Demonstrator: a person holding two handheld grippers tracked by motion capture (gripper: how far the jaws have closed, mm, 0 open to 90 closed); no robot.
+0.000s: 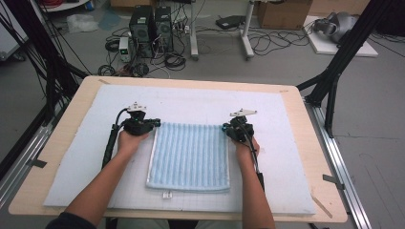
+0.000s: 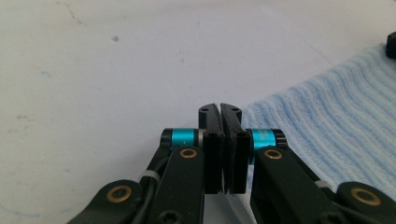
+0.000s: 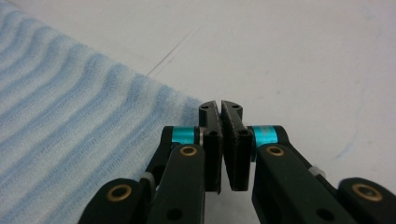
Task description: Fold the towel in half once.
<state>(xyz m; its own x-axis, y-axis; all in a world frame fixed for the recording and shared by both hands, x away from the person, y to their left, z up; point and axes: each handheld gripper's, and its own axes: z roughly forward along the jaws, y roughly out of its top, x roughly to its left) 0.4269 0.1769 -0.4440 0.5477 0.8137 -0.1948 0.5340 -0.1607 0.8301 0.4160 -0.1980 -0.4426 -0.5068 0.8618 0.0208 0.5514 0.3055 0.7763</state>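
Observation:
A light blue ribbed towel (image 1: 190, 156) lies flat on the white mat (image 1: 191, 98), with a small white tag at its near edge. My left gripper (image 1: 155, 123) sits at the towel's far left corner and my right gripper (image 1: 224, 128) at its far right corner. In the left gripper view the jaws of the left gripper (image 2: 219, 108) are pressed together, and the towel (image 2: 327, 126) has its corner just right of the tips. In the right gripper view the right gripper (image 3: 220, 105) is shut too, the towel (image 3: 70, 116) reaching its tips from the left. No cloth shows between either pair of pads.
The mat covers most of a wooden table (image 1: 313, 143). Black frame posts (image 1: 334, 71) stand at the table's sides. Computer towers (image 1: 150, 26), cables and boxes sit on the floor beyond the far edge. Bare mat lies around the towel.

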